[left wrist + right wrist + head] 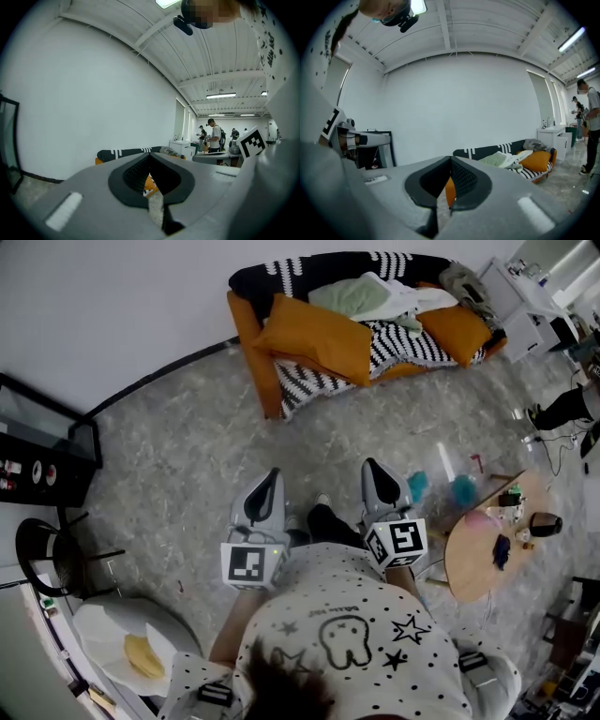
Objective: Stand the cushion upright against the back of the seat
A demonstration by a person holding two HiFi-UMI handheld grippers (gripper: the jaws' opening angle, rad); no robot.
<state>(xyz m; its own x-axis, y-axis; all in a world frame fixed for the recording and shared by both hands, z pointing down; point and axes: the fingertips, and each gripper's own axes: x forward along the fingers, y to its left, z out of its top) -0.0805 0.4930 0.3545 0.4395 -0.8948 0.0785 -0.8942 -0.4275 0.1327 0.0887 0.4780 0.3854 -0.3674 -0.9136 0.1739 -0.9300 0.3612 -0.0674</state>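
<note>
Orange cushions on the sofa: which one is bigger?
The left cushion in the head view, slumped beside the orange armrest. It is clearly larger than the right cushion, which lies at the other end.

The head view looks from above the person (356,634) steeply down on the floor (187,456). The left gripper (273,474) and the right gripper (373,467) are near, at the middle of the frame. The sofa (366,324) is far, at the upper middle. Each gripper view looks about level along its own jaws, which fill the lower half of the frame, toward this sofa, small near the middle. All three views share the sofa and the white wall (112,315) behind it.
</note>
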